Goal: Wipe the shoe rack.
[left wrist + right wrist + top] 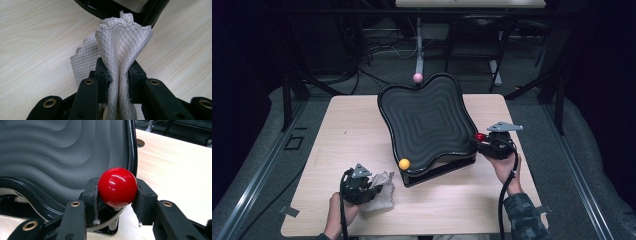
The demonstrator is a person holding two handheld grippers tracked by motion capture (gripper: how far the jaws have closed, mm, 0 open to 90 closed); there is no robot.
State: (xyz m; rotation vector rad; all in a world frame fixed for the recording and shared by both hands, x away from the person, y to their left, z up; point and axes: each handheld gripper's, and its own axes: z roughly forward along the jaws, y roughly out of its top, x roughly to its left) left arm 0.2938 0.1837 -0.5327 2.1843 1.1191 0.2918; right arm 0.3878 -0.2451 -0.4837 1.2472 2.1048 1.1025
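A black tray (427,120) with wavy ridges stands tilted on a black base in the middle of the table. A red ball (480,136) sits at its right corner, and my right gripper (484,141) is shut on it. In the right gripper view the pads press both sides of the red ball (117,186), right beside the tray's rim (131,150). Near the table's front left, my left gripper (373,189) is shut on a white quilted cloth (384,196). The cloth (122,42) stands bunched up between the jaws of the left gripper (117,72).
A yellow ball (404,163) sits at the tray's near corner and a pink ball (417,77) at its far corner. The light wooden table (347,125) lies bare at the left and front. Dark frames and cables stand beyond the far edge.
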